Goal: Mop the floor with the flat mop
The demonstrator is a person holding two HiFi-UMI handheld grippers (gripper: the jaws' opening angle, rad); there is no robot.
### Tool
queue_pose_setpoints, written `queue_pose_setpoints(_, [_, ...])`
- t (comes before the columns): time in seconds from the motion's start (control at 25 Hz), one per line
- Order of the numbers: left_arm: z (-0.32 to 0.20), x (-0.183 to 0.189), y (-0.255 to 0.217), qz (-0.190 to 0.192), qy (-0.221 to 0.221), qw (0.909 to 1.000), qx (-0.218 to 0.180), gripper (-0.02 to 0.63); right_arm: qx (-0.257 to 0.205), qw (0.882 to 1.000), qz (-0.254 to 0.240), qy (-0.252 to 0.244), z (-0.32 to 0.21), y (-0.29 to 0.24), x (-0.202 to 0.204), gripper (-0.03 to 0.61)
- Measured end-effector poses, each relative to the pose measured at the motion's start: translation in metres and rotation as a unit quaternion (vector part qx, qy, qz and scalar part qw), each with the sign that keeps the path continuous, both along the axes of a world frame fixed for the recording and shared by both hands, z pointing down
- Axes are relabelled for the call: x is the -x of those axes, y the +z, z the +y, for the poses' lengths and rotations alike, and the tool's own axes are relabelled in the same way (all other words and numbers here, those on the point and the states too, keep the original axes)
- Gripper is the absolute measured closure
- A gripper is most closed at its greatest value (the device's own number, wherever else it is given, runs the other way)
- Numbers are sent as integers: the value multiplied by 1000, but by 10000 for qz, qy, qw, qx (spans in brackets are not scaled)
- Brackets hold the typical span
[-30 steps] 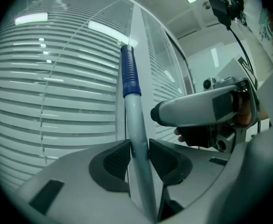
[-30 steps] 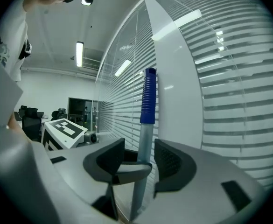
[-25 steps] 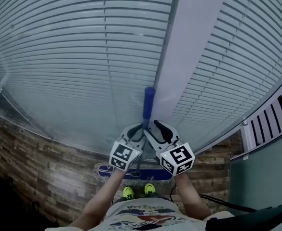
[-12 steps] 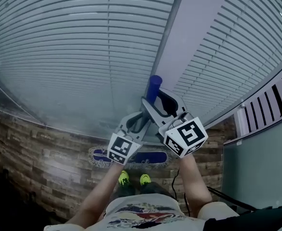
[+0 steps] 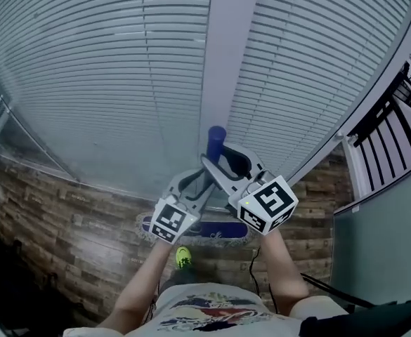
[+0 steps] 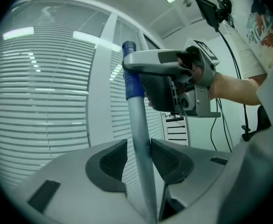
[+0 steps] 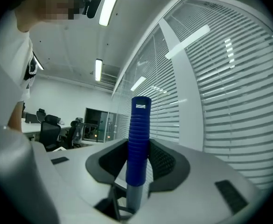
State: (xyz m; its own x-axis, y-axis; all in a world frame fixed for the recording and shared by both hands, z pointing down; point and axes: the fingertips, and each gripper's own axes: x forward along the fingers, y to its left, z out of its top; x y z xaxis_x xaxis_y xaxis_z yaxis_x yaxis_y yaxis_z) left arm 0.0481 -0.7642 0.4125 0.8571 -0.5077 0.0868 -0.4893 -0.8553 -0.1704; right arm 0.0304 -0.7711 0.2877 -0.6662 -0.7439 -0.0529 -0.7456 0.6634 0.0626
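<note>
Left gripper (image 6: pixel 138 155) fingers pinch grey mop pole (image 6: pixel 137 122), just eased wider; right gripper (image 7: pixel 138 160) fingers just tightened onto blue grip (image 7: pixel 138 134). Mop head (image 5: pixel 218 229) flat on wood floor (image 5: pixel 64 223) (middle hidden behind grippers).

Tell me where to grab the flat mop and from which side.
Take the blue ribbed grip at the top, with the grey pole just below as second hold. Come in level from the side opposite the blinds, jaws straddling the shaft: it stands near upright above the mop head, slim and round, and the ribs resist slipping.
</note>
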Motion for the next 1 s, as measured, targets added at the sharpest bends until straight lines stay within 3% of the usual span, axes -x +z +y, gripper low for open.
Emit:
queue_pose_setpoints(0.24, [95, -60, -2, 52, 347, 9994, -53, 466, -36, 9983, -121, -568, 105, 10, -51, 439])
queue_pose_setpoints(0.36, [140, -77, 6, 123, 284, 9995, 66, 486, 57, 9966, -156, -809, 156, 20, -71, 439])
queue_pose_setpoints(0.48, [176, -87, 12, -37, 181, 9998, 82, 491, 130, 9953, -158, -952, 196, 26, -82, 439])
queue_pose_setpoints(0.64, [207, -93, 20, -138, 121, 9995, 254, 497, 168, 9941, -179, -1055, 230, 33, -87, 439])
queue_pose_setpoints(0.88, [243, -82, 25, 544, -45, 9948, 865, 490, 302, 9855, -755, -1488, 272, 37, -78, 428])
queue_pose_setpoints(1.0, [268, -73, 32, 487, -97, 9943, 941, 488, 182, 9827, -955, -1576, 300, 44, -69, 422])
